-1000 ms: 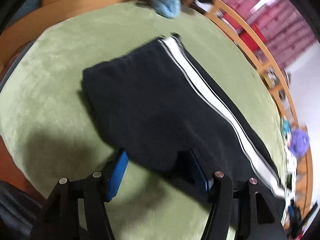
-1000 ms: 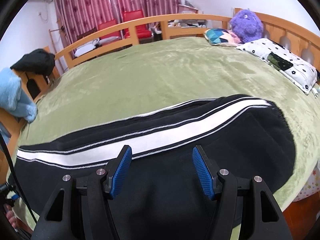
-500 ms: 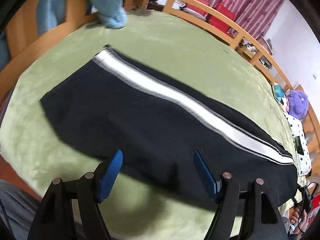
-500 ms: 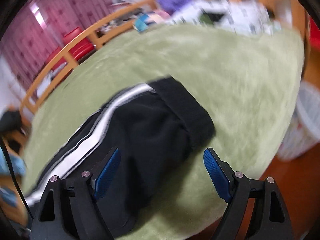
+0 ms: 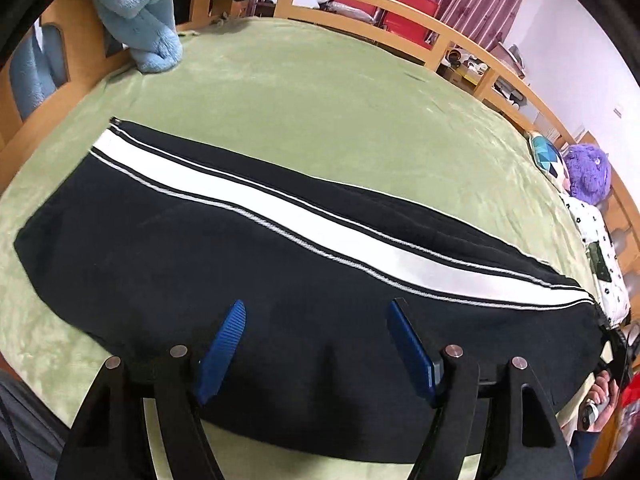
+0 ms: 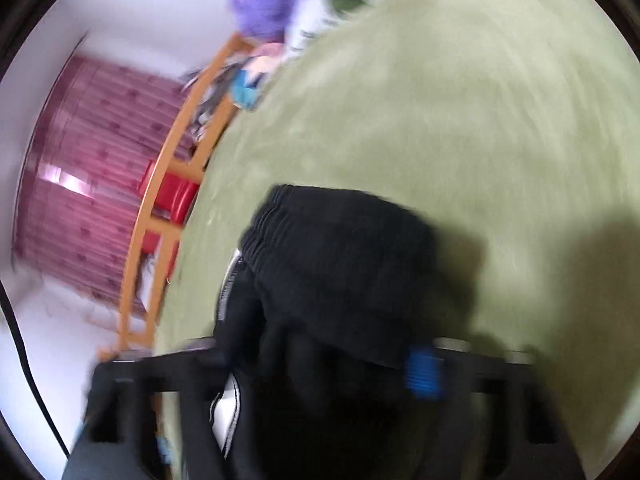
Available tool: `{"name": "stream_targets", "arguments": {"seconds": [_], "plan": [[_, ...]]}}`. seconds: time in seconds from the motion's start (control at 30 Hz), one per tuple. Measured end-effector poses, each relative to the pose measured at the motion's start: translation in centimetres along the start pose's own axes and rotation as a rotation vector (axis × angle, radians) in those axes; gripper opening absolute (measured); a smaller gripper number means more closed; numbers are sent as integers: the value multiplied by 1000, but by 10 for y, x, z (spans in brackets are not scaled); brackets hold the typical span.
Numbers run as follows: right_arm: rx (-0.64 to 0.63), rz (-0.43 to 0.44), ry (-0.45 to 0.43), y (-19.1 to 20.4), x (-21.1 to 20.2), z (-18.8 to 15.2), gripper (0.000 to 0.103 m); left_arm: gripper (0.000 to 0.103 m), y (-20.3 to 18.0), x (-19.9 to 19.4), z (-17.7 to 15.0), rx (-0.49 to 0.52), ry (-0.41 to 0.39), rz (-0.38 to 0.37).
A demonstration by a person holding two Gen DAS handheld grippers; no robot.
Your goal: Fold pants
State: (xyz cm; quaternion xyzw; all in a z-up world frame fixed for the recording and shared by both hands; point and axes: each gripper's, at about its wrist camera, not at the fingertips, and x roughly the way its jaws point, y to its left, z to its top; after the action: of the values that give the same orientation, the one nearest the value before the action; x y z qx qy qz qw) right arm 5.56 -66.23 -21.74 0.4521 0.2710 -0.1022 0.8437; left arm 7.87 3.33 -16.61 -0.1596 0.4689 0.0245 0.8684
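Black pants with a white side stripe lie folded lengthwise across the green bed cover. My left gripper hovers open over their near edge, and nothing sits between its blue pads. The right wrist view is blurred. In it my right gripper is at the waistband end of the pants and its jaws are closing, with bunched black cloth between them. One blue pad shows at the cloth's edge; the other is hidden behind cloth.
A wooden bed rail runs around the bed. A light blue blanket hangs over the rail at the far left. A purple plush toy and a patterned pillow lie at the right. A person's hand is at the right edge.
My left gripper drew back from the pants' edge, rose and rolled, so the whole garment shows. My right gripper swung from the middle to the waistband end, rolled, and its jaws widened then narrowed around cloth.
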Motion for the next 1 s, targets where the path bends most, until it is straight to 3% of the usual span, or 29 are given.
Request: {"name": "stream_targets", "arguments": {"seconds": [0.1, 0.2, 0.27, 0.3, 0.4, 0.43, 0.57, 0.6, 0.8, 0.9, 1.0], "plan": [[-111, 87, -54, 39, -28, 21, 38, 72, -5, 2, 9, -4, 0, -4], [-112, 139, -119, 43, -50, 44, 38, 72, -9, -5, 12, 4, -29, -22], [-135, 60, -136, 30, -48, 57, 42, 72, -9, -8, 11, 6, -46, -19], [-148, 8, -107, 21, -40, 57, 48, 72, -7, -8, 9, 4, -44, -13], [-95, -153, 104, -23, 3, 43, 53, 72, 2, -7, 5, -4, -24, -1], [-85, -201, 131, -35, 9, 40, 55, 72, 6, -7, 5, -5, -21, 8], [-114, -231, 45, -55, -25, 17, 76, 72, 37, -18, 9, -11, -41, 64], [-135, -264, 25, -51, -37, 13, 77, 72, 44, -20, 10, -11, -53, 79], [-325, -322, -20, 13, -75, -9, 77, 71, 85, -18, 35, 34, -87, 173], [-445, -313, -38, 66, -72, -18, 76, 71, 99, -13, 57, 58, -89, 196], [-575, -291, -29, 132, -51, -52, 76, 71, 112, -5, 81, 60, -90, 187]]}}
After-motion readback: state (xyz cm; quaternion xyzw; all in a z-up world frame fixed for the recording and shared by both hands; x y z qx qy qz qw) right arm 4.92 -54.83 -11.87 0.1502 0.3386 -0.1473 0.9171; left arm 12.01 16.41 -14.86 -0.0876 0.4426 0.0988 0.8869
